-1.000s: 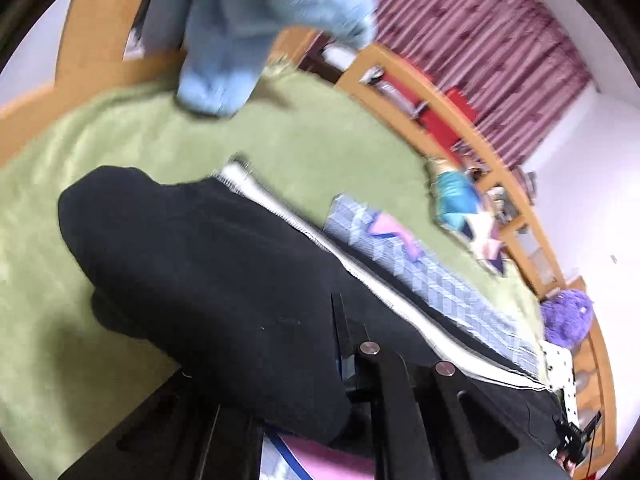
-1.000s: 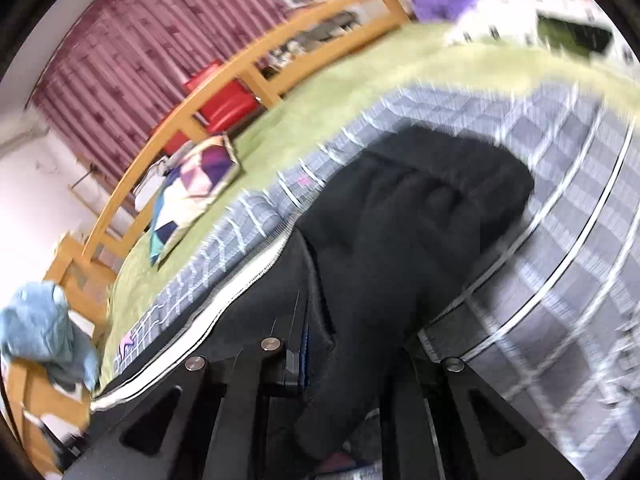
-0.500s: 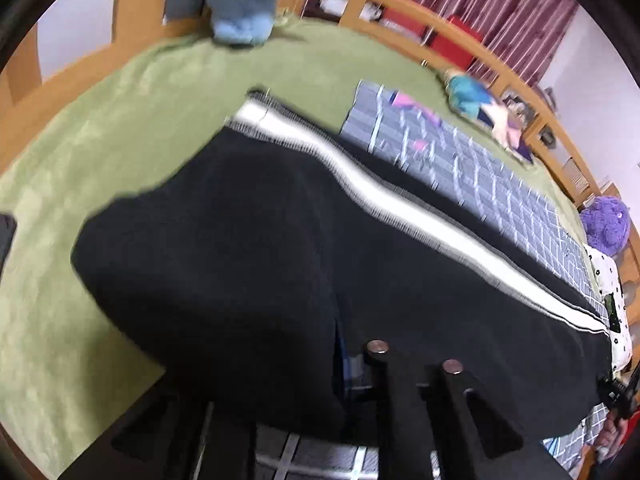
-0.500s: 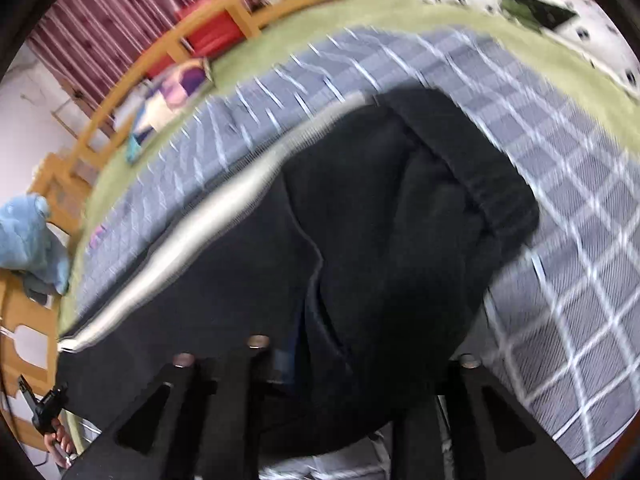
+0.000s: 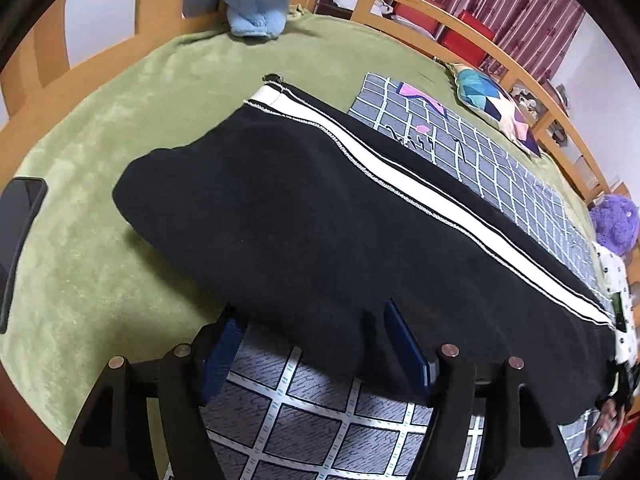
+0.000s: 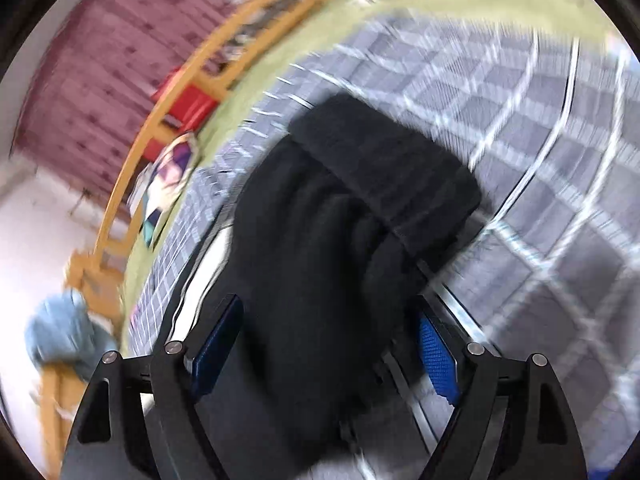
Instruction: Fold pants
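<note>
- The left gripper (image 5: 316, 344) stands with its jaws spread wide; they have just been opening, and the near hem of the black pants (image 5: 304, 208) droops between the two blue pads (image 5: 404, 344) without either pressing on it.
- The right gripper (image 6: 332, 344) is likewise wide apart, jaws just opened, with a bunched fold of the pants (image 6: 340, 240) lying loose between its pads (image 6: 436, 356); the view is blurred.
- One pair of pants lies folded lengthwise along the grey checked sheet (image 5: 320, 412), its white side stripe (image 5: 400, 176) running along the far edge.
- The pants' far end reaches past the sheet's edge onto the green blanket (image 5: 100, 240); in the right view the waistband end (image 6: 384, 160) rests on the checked sheet (image 6: 560, 200).
- Open green blanket lies left of and beyond the pants; open checked sheet lies right of the waistband.
- One dark phone (image 5: 16, 224) lies at the left margin, well apart from the pants.
- One blue plush toy (image 5: 260, 0) sits at the wooden bed frame (image 5: 500, 56); one patterned cushion (image 5: 492, 100) and one purple plush (image 5: 614, 224) lie along the far rail.
- Two grippers, each angled down at the bed from the near side.
</note>
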Demonstrator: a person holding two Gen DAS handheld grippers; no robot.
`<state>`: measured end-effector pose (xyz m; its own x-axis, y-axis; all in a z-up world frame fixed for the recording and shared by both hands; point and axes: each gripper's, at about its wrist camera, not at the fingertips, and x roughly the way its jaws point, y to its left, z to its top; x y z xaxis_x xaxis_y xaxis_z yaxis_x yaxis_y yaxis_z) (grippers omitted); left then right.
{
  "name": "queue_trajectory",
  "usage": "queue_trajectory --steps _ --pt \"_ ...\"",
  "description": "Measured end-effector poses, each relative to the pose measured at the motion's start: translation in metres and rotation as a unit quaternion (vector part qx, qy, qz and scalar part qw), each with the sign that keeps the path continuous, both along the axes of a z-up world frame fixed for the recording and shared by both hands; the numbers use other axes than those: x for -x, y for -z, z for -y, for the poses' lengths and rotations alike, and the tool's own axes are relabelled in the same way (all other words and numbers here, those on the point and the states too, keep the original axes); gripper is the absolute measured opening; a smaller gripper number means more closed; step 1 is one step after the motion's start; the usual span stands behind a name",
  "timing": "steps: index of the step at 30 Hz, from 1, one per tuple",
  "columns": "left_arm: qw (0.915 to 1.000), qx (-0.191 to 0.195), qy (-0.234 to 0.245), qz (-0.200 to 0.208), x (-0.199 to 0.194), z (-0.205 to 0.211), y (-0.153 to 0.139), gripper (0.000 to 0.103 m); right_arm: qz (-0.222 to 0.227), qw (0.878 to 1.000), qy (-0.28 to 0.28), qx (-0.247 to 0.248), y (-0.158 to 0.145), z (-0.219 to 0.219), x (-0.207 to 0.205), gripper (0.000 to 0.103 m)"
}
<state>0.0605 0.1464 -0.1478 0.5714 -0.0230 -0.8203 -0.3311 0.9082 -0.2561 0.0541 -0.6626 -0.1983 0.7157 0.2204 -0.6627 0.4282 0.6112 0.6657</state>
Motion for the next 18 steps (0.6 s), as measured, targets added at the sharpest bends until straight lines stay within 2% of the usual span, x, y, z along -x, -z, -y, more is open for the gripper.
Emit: queue_trajectory --steps 1,2,3,4,5,8,10,11,12,14,16,17,18 --pt "1.0000 -0.001 -0.002 0.001 0.002 0.000 0.000 0.069 0.012 1.000 0.011 -0.019 0.005 0.004 -0.006 0.082" --pt "1.0000 -0.002 -0.001 0.001 0.002 0.000 0.000 0.069 0.023 0.999 0.023 -0.021 0.004 0.007 -0.010 0.072" --pt "1.0000 -0.006 0.001 0.002 0.002 0.001 0.000 0.069 0.018 0.999 0.031 -0.016 0.001 0.008 -0.017 0.058" --pt "0.9999 -0.016 0.002 0.003 0.002 0.002 -0.001 0.069 0.016 0.999 0.026 -0.010 -0.004 0.010 -0.026 0.025" --pt "0.9996 -0.027 0.002 0.004 0.002 0.002 -0.002 0.069 0.017 1.000 0.010 -0.003 -0.011 0.012 -0.035 0.017" --pt "0.9986 -0.051 -0.004 0.013 0.004 0.001 -0.010 0.069 0.046 0.998 -0.025 0.040 -0.057 0.018 -0.039 0.015" --pt "0.9990 -0.038 -0.009 0.022 0.007 -0.003 -0.015 0.069 0.079 0.993 -0.034 0.086 -0.086 0.027 -0.029 0.016" --pt "0.9991 -0.031 -0.008 0.027 0.009 -0.004 -0.017 0.069 0.076 0.992 -0.022 0.101 -0.087 0.034 -0.026 0.018" --pt "0.9991 -0.028 -0.007 0.030 0.010 -0.005 -0.019 0.069 0.056 0.992 -0.010 0.115 -0.084 0.040 -0.027 0.020" --pt "0.9988 -0.031 -0.004 0.037 0.011 -0.006 -0.022 0.069 -0.017 0.989 -0.016 0.145 -0.061 0.051 -0.032 0.035" --pt "0.9982 -0.045 -0.003 0.040 0.012 -0.007 -0.027 0.069 -0.108 0.982 -0.054 0.145 -0.032 0.049 -0.037 0.037" --pt "0.9979 -0.046 -0.002 0.045 0.014 -0.008 -0.031 0.069 -0.125 0.979 -0.060 0.150 -0.025 0.046 -0.029 0.040" --pt "0.9976 -0.044 -0.001 0.053 0.017 -0.010 -0.036 0.069 -0.120 0.978 -0.061 0.160 -0.026 0.043 -0.020 0.041"
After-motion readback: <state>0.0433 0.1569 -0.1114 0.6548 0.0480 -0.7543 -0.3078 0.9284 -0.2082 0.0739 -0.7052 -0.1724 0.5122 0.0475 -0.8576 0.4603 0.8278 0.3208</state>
